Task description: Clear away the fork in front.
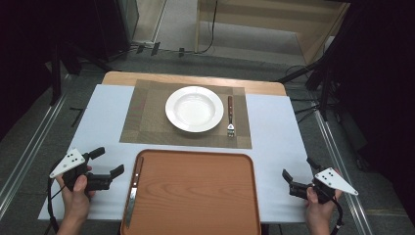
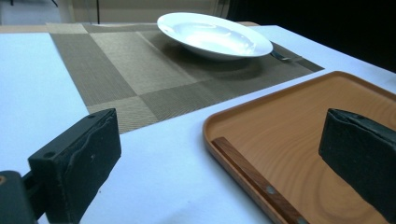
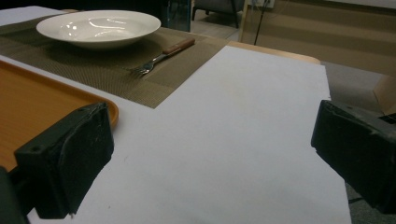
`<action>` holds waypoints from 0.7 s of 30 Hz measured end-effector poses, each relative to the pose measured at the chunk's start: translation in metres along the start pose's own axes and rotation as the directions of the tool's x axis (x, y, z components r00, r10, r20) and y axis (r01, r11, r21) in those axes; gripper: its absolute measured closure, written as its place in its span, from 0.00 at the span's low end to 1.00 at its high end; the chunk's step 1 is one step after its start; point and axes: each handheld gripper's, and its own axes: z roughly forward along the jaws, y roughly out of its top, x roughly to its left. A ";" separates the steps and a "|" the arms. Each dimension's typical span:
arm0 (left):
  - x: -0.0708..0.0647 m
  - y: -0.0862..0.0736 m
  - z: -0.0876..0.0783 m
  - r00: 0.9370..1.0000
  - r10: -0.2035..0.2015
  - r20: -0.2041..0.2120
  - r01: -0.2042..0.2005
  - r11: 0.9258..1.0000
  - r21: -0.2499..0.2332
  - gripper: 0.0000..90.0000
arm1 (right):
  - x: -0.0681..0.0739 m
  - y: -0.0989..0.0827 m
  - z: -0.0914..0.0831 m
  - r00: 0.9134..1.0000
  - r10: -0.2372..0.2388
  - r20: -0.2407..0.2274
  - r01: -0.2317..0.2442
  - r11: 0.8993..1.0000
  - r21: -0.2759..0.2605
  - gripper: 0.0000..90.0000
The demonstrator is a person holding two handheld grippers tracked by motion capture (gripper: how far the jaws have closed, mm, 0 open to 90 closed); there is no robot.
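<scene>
Left hand-held gripper (image 1: 116,164) spread, empty; wood-handled steel table knife (image 1: 133,192) in orange tray (image 1: 195,161): thin, stiff, slippery; grip at handle (image 2: 254,179)

The round white plate (image 1: 194,108) sits on the woven brown mat (image 1: 142,122). The wooden-handled fork (image 1: 230,116) lies right of it. The wooden-handled knife (image 1: 133,192) lies in the orange wooden tray (image 1: 195,196), at its left side.

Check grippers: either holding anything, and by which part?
Nothing held. Left gripper open beside the knife on the tray; right gripper open over bare table.
</scene>
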 end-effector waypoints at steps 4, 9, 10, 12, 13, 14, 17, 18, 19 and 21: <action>0.005 0.001 0.000 1.000 -0.001 -0.012 0.001 1.000 -0.021 0.00 | 0.003 0.010 0.000 1.000 0.011 0.009 -0.011 1.000 -0.011 0.00; 0.006 0.002 0.000 0.999 0.022 -0.033 -0.023 0.999 -0.026 0.00 | 0.007 0.023 0.005 1.000 0.013 0.014 -0.013 1.000 -0.008 0.00; 0.006 0.002 0.000 0.999 0.025 -0.036 -0.026 0.999 -0.025 0.00 | 0.008 0.026 0.006 1.000 0.018 0.013 -0.018 1.000 -0.005 0.00; 0.007 0.001 0.000 0.999 0.022 -0.033 -0.023 0.999 -0.031 0.00 | 0.008 0.031 0.009 1.000 0.021 0.008 -0.021 1.000 -0.008 0.00; 0.007 0.001 0.000 0.999 0.022 -0.031 -0.023 0.999 -0.031 0.00 | 0.009 0.033 0.011 1.000 0.027 0.006 -0.027 1.000 -0.008 0.00; 0.007 0.000 0.001 0.999 0.019 -0.031 -0.020 0.999 -0.031 0.00 | 0.009 0.036 0.013 1.000 0.025 0.003 -0.025 1.000 -0.008 0.00; 0.007 -0.001 0.001 1.000 0.013 -0.024 -0.014 0.999 -0.036 0.00 | 0.011 0.048 0.024 1.000 0.020 -0.005 -0.020 1.000 -0.004 0.00; 0.007 -0.002 0.001 1.000 0.010 -0.024 -0.011 0.999 -0.038 0.00 | 0.011 0.048 0.024 1.000 0.020 -0.005 -0.020 1.000 -0.004 0.00; 0.007 -0.002 0.001 1.000 0.010 -0.021 -0.011 0.999 -0.036 0.00 | 0.011 0.051 0.026 1.000 0.019 -0.007 -0.019 1.000 -0.001 0.00; 0.006 -0.003 0.001 1.000 0.007 -0.020 -0.008 0.999 -0.039 0.00 | 0.013 0.058 0.032 1.000 0.013 -0.018 -0.013 1.000 0.002 0.00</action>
